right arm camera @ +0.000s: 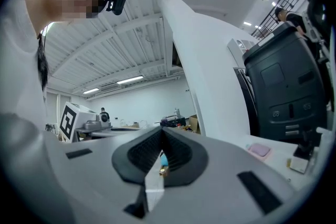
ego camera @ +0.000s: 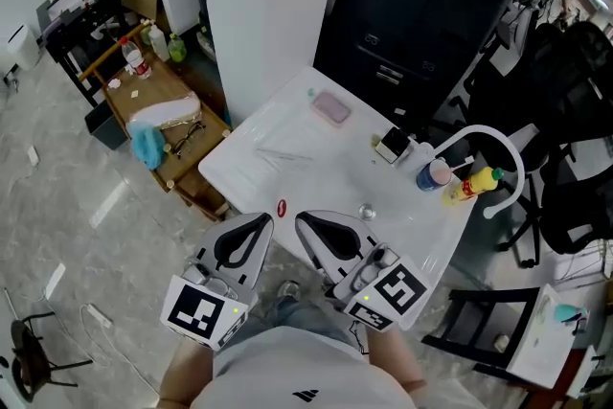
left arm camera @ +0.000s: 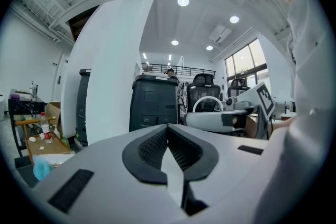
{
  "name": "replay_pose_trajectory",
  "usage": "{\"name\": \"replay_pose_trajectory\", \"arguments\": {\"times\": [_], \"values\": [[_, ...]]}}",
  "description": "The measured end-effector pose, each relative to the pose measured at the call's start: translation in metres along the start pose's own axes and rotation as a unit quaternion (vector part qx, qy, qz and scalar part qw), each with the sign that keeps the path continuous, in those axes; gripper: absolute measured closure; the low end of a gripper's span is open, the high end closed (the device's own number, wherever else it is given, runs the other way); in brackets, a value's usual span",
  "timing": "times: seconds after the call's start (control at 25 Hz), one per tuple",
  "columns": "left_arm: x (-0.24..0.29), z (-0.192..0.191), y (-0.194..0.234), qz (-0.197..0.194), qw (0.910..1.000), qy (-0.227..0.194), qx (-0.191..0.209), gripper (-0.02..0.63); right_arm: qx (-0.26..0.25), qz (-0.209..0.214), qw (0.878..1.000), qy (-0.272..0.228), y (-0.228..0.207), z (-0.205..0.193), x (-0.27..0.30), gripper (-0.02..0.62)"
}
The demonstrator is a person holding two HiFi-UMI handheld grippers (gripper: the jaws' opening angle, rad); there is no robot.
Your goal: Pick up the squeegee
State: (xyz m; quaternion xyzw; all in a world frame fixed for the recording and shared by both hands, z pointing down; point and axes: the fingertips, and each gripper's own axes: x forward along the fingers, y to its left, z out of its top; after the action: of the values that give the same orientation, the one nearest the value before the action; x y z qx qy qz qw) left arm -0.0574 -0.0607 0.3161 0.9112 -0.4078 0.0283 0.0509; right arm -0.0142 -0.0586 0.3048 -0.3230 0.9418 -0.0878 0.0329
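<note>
L gripper [ego camera: 260,224] & R gripper [ego camera: 306,224], white plastic w/ black pads: both clenched, empty, over white rectangular table's [ego camera: 335,179] near edge. Pale slim squeegee [ego camera: 284,154], faint, lies flat nr table's left edge, apart from both.

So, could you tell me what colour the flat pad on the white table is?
The pad is pale pink, clearest in the head view.

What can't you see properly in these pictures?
- Squeegee: in the head view, nothing on the white table is clearly it. A faint pale streak blends into the tabletop.
- Small red thing and silver thing: in the head view, both are too small to name.
- Tabletop: in the left gripper view, the body of the shut left tongs fills the lower half and hides it.
</note>
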Motion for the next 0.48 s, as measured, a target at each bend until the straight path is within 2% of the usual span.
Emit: {"name": "replay_pose_trajectory", "arguments": {"times": [0.48], "values": [[0.027,-0.011,0.013,0.031,0.9994,0.015,-0.003,0.592,0.019,-0.01,1.0,-0.003,-0.039,-0.004,0.002,0.586]]}}
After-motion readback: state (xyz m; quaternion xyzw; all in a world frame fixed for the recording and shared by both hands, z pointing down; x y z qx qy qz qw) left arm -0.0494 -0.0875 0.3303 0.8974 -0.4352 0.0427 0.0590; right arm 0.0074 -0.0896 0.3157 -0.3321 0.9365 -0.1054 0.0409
